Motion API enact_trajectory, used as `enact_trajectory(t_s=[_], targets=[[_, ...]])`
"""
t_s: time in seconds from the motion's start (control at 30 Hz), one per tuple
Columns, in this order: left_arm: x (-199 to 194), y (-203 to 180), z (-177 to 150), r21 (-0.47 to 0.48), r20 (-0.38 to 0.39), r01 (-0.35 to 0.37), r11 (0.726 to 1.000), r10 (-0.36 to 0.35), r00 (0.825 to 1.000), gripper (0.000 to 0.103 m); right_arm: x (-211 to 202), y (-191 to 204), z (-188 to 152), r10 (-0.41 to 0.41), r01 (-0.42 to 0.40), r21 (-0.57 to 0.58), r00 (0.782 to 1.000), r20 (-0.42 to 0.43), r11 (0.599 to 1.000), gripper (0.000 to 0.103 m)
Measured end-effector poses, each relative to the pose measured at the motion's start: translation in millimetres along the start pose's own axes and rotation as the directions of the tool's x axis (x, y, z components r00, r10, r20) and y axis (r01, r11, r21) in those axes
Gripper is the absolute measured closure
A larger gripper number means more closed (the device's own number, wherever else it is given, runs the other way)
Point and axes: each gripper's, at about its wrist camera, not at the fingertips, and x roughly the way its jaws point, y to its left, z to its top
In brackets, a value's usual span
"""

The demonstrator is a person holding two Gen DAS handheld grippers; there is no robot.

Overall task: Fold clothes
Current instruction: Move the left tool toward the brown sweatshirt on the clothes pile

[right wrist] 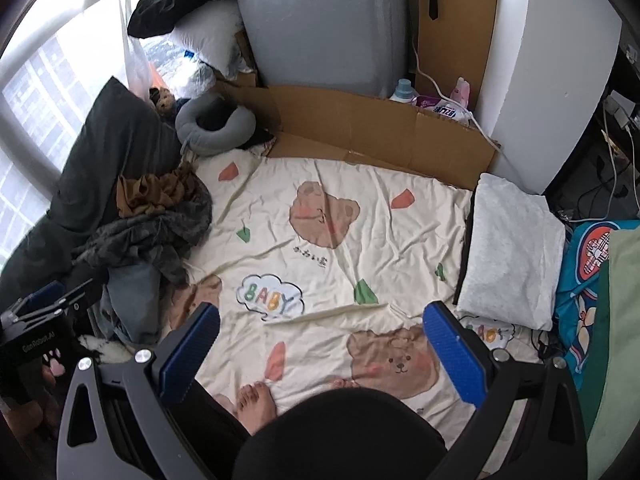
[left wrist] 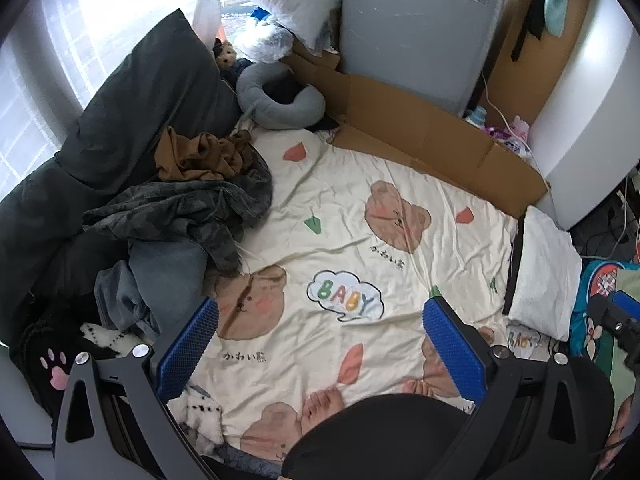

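Hovering with fingers spread wide and gripping nothing, the left gripper [left wrist: 320, 344] and right gripper [right wrist: 320, 348] are looking down on a cream bear-print sheet [left wrist: 340, 208], the person's two bare feet [right wrist: 256, 400] showing between the fingers. Only the right view is catching the other gripper, low beyond its left finger. Past that finger, one pile of unfolded clothes [left wrist: 188, 200] is lying crumpled; beyond the right finger, one folded white garment [right wrist: 508, 252] is resting. Farther off, one grey neck pillow [left wrist: 276, 98] is sitting before cardboard [left wrist: 432, 136].

bear-print sheet [right wrist: 360, 240], flattened cardboard [right wrist: 360, 128], neck pillow [right wrist: 212, 128]
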Motion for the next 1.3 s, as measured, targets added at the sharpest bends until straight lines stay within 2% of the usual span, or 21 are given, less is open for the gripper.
enact_trajectory(t_s=[0.23,0.4,0.53,0.77,0.97,1.3], targets=[[-2.7,30.6,15.9,-0.003,0.034,-0.027,1.000,0.027,0.999,0.001,1.6,5.8,23.6,0.005,-0.005,0.010,1.000,0.023,1.000,0.001],[-9.9,70.7,24.5,-0.040,0.066,-0.058,0.998,0.061,0.996,0.001,7.6,14.4,35.7,0.008,-0.008,-0.004,1.000,0.027,1.000,0.001],[-16.0,104.3,30.6,-0.074,0.087,-0.086,0.994,0.093,0.992,0.001,8.8,25.5,41.1,0.040,-0.038,-0.047,0.998,0.042,0.998,0.001],[-28.0,157.7,38.0,-0.144,0.112,-0.091,0.985,0.108,0.988,0.001,14.8,38.9,57.2,0.078,-0.074,-0.076,0.996,0.053,0.994,0.001],[-26.1,175.4,45.4,-0.161,0.122,-0.063,0.985,0.084,0.989,0.001,16.4,50.6,72.0,0.125,-0.119,-0.110,0.991,0.056,0.987,0.001],[-20.8,175.5,74.7,-0.111,0.158,-0.116,0.987,0.133,0.978,0.001,15.8,70.6,97.0,0.202,-0.187,-0.174,0.977,0.071,0.967,0.001]])
